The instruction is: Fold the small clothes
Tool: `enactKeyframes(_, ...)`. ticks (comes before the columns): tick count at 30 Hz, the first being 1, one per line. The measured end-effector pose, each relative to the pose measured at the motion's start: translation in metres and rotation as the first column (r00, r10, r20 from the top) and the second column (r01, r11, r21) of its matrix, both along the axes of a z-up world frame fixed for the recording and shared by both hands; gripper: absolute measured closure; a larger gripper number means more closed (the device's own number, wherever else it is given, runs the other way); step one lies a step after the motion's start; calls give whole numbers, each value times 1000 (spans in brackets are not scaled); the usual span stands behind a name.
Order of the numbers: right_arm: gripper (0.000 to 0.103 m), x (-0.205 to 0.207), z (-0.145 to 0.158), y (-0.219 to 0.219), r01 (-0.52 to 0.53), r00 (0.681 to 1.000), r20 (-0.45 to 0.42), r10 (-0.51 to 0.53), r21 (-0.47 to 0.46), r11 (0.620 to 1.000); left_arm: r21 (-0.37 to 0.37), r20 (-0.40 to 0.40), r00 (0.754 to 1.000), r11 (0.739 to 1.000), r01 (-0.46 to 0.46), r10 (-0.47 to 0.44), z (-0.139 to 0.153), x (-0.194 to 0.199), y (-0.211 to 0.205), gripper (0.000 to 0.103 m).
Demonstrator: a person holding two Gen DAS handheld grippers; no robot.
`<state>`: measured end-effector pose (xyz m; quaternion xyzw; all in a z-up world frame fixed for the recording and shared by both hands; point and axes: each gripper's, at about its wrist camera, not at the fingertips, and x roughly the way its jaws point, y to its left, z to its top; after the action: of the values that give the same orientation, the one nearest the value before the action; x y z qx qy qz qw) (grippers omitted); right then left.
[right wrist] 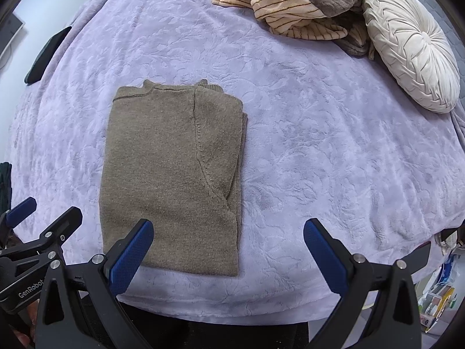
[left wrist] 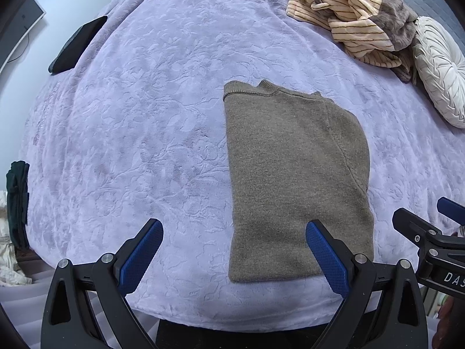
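on the lilac bed (left wrist: 145, 116), your brown sweater (left wrist: 293, 180) lies folded lengthwise; left gripper (left wrist: 234, 250) and right gripper (right wrist: 228, 250) hover with fingers spread, holding nothing, placed for its near hem.

Left gripper (right wrist: 43, 226): "GenRobot"; right gripper (left wrist: 430, 221): perhaps "DAS".

Folded sweater (right wrist: 171, 174) on blanket (right wrist: 319, 160); crumpled clothes (right wrist: 290, 8) behind (cushion (right wrist: 412, 46) right, touching).

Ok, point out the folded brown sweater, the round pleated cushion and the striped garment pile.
folded brown sweater (right wrist: 171, 174): right wrist view, middle of its top layer.
round pleated cushion (right wrist: 412, 46): right wrist view, near its centre button.
striped garment pile (left wrist: 348, 14): left wrist view, striped fabric.
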<state>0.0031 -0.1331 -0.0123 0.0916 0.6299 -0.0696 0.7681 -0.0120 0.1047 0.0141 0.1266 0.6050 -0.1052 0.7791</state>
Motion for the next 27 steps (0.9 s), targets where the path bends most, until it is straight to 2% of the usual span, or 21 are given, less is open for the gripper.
enactKeyframes(27, 0, 11, -7, 5, -19, 1000, -16, 19, 9, 1000, 20, -3, 1000, 1000, 9, -9, -3, 4, 2, 4)
